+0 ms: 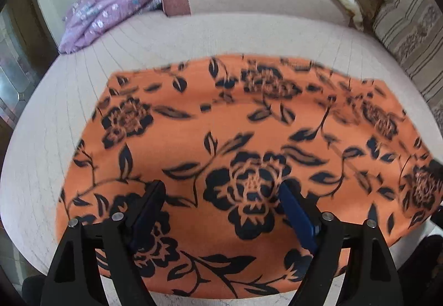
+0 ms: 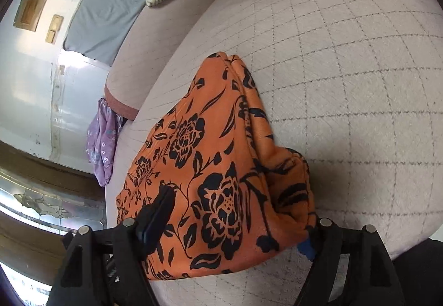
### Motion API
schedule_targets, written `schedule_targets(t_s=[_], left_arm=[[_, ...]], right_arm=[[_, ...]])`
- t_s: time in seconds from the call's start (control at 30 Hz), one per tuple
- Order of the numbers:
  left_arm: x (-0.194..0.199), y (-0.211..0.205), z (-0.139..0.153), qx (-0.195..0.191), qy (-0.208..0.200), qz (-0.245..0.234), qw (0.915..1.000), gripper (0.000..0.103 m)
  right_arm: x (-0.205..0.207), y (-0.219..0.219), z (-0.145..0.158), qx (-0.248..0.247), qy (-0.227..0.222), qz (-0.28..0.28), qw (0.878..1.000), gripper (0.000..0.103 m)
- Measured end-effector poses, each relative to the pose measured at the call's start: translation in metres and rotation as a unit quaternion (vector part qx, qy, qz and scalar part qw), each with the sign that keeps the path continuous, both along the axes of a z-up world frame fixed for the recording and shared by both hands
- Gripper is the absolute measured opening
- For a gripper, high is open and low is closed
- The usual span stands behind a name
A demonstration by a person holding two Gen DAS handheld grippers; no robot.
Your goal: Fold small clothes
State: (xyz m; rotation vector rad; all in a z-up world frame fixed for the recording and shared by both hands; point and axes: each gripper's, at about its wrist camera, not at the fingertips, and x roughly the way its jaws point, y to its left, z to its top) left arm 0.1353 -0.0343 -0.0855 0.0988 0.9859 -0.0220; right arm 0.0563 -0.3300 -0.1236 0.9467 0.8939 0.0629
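On the pale quilted cushion (image 1: 171, 37), the orange black-flowered cloth (image 1: 221, 139) lies with its long axis across me, its folded end (image 2: 290, 181) between my right gripper's (image 2: 238, 220) released jaws; my left gripper (image 1: 221, 192) gapes above it.

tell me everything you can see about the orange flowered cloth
The orange cloth is thin, soft-looking fabric printed with black flowers and leaves. It lies spread fairly flat on the pale quilted cushion, its near edge at the cushion's front. In the right wrist view its right side is bunched into folds. Both grippers hang open over it, gripping nothing.
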Motion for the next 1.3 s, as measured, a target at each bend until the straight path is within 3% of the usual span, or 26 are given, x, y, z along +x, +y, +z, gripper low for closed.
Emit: schedule_targets(t_s=[0.07,0.1,0.13,0.2,0.3,0.5,0.63,0.7,0.77,0.8,0.83,0.93,1.03,1.13,1.23,1.3], left_arm=[[0.004,-0.003,-0.002,0.003,0.007,-0.004,1.0,0.085],[0.007,-0.003,-0.008,0.004,0.017,-0.002,0.9998,0.085],[0.009,-0.002,-0.012,0.004,0.024,0.001,0.9997,0.085],[0.009,-0.002,-0.019,0.001,0.026,0.005,0.9997,0.086],[0.009,-0.001,-0.019,0.001,0.023,-0.001,0.9997,0.087],[0.013,0.016,-0.015,-0.024,0.031,0.0,0.9992,0.086],[0.001,0.04,0.012,-0.043,-0.014,0.021,0.9987,0.086],[0.002,0.046,0.006,-0.028,-0.011,0.03,0.9991,0.086],[0.01,0.041,-0.023,0.004,0.043,0.005,0.999,0.089],[0.006,0.039,-0.021,0.019,0.011,-0.007,0.9997,0.09],[0.005,0.04,-0.017,0.023,0.013,-0.016,0.9995,0.089],[0.007,0.069,0.003,-0.05,0.024,0.007,0.9984,0.084],[-0.005,0.123,0.032,-0.092,-0.019,0.061,0.9937,0.084],[-0.029,0.188,0.052,-0.124,-0.055,0.13,0.9821,0.084],[-0.052,0.239,0.056,-0.14,-0.071,0.196,0.968,0.084],[-0.07,0.272,0.051,-0.144,-0.073,0.23,0.9596,0.084]], right_arm=[[0.002,0.001,-0.001,-0.001,-0.003,0.005,1.0,0.078],[0.003,0.002,-0.002,-0.001,-0.003,0.005,1.0,0.071],[0.006,0.002,-0.002,-0.005,-0.002,0.005,1.0,0.052],[0.011,0.003,-0.005,-0.011,0.009,0.011,1.0,0.028],[0.018,0.01,0.0,-0.043,0.015,0.027,0.999,0.022],[0.029,0.03,0.053,-0.089,-0.039,0.049,0.994,0.02],[0.033,0.034,0.052,-0.099,-0.03,0.05,0.993,0.02],[0.034,0.029,0.04,-0.094,-0.012,0.043,0.995,0.02],[0.034,0.023,0.027,-0.083,0.004,0.037,0.996,0.02],[0.035,0.023,0.026,-0.082,0.007,0.037,0.996,0.02],[0.037,0.024,0.028,-0.08,0.007,0.037,0.996,0.02],[0.043,0.042,0.061,-0.108,-0.027,0.053,0.992,0.019],[0.051,0.084,0.114,-0.135,-0.093,0.091,0.982,0.018],[0.054,0.156,0.164,-0.169,-0.167,0.161,0.958,0.018],[0.048,0.244,0.18,-0.192,-0.213,0.252,0.924,0.017],[0.049,0.293,0.165,-0.197,-0.209,0.298,0.91,0.017]])
